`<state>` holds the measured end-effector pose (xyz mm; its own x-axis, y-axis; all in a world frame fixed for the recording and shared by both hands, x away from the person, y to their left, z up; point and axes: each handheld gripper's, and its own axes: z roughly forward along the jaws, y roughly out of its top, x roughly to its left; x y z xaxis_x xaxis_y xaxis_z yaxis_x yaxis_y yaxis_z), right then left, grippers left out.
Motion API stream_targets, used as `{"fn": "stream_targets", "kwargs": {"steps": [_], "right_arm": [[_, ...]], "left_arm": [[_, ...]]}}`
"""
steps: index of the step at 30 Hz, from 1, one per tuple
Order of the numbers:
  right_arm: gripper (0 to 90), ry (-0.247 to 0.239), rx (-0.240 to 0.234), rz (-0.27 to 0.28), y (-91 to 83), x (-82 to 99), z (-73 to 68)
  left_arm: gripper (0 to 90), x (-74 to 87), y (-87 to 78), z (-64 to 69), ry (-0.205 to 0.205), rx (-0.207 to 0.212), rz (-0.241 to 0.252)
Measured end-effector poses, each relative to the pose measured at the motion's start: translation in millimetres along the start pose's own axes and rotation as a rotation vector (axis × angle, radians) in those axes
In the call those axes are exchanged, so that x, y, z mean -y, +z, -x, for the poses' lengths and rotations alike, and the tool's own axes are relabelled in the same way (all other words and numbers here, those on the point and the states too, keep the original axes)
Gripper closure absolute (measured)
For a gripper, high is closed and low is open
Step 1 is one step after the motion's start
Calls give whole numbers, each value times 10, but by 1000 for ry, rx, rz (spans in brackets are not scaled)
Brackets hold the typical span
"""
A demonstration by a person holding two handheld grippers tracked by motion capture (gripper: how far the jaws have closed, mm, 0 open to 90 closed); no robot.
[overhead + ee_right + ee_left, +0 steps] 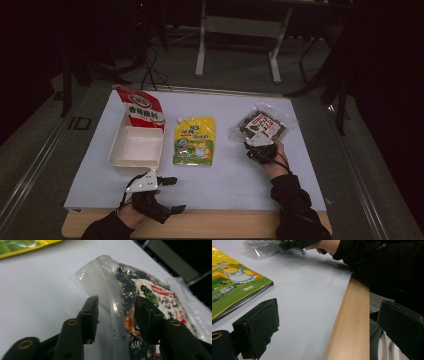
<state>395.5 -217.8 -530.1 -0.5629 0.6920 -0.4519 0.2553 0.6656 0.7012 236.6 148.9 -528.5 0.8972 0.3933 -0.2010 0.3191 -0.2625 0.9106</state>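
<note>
Room beyond the surface (235,175) dark, little readable there. Print on the clear snack bag (261,125) too small to read in the high view; in the right gripper view, lower right part of the bag cut off by the frame and partly hidden behind the jaws. Bag lies at right of centre in the high view, on the white sheet (225,107), well apart from the yellow pouch (194,141) at centre. Right tongs (260,142) at the bag's near edge, pointing toward the top of the frame, forearm coming up from the bottom right, sleeve dark. In the right gripper view (115,315), jaws half parted with the bag's clear sealed edge standing between them; right jaw against the bag, left jaw not yet on the film, so no grip seen. Left tongs (172,195) at lower left of the high view, near the surface's front edge, pointing right, jaws spread wide, nothing between them; confirmed in the left gripper view (327,322). White tray (136,146) left of the pouch, red-and-white packet (144,110) leaning at its far end, lower part hidden by the tray wall.
</note>
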Motion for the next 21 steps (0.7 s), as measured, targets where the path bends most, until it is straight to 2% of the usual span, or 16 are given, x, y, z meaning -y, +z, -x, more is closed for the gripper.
{"fn": "stream_targets", "kwargs": {"steps": [3, 4, 6, 8, 10, 13, 17, 21], "right_arm": [[584, -17, 13, -11, 26, 4, -15], [615, -36, 18, -14, 41, 11, -33], [639, -47, 29, -19, 47, 7, -45], [665, -50, 32, -32, 54, -3, -39], [702, -45, 30, -49, 59, -23, -38], [783, -60, 20, -54, 40, -52, -34], [817, -93, 23, -63, 17, -67, -42], [830, -116, 5, -56, -32, -69, -6]], "left_arm": [[46, 2, 1, -5, -3, 1, -1], [46, 3, 0, -8, -4, 2, -1], [46, 6, -4, -21, -23, 11, 6], [46, 8, -11, -36, -43, 16, 15], [46, 7, -19, -44, -46, 12, 19], [46, 5, -21, -43, -43, 9, 18], [46, 6, -11, -32, -32, 11, 11], [46, 5, -7, -26, -22, 7, 4]]}}
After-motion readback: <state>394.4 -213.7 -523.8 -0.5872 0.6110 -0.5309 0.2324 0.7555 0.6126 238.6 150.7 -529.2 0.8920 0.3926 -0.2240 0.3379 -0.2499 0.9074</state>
